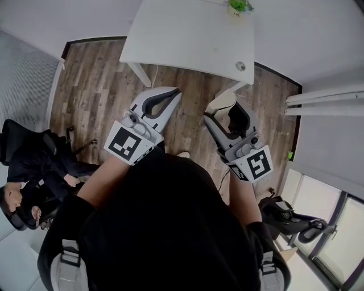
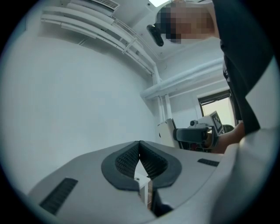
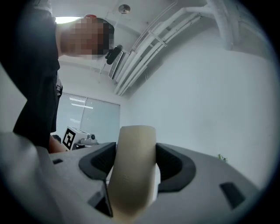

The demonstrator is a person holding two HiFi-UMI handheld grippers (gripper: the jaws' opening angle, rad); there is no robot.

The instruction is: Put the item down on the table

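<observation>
A cream, rounded flat item (image 3: 132, 170) is clamped between the dark pads of my right gripper (image 3: 134, 151), with its top sticking out past the jaws. From above, the same item (image 1: 223, 100) shows at the tip of the right gripper (image 1: 220, 111), held over the wood floor just short of the white table (image 1: 187, 34). My left gripper (image 1: 174, 93) is beside it at the same height. Its ribbed pads (image 2: 129, 158) meet at the tip of the left gripper (image 2: 140, 148), with nothing between them. Both gripper cameras face a bare white wall.
A small potted plant (image 1: 239, 6) and a round cable grommet (image 1: 241, 66) are on the table's far right. A seated person in black (image 1: 34, 170) is at the left on an office chair. Another chair (image 1: 290, 219) and windows are at the right.
</observation>
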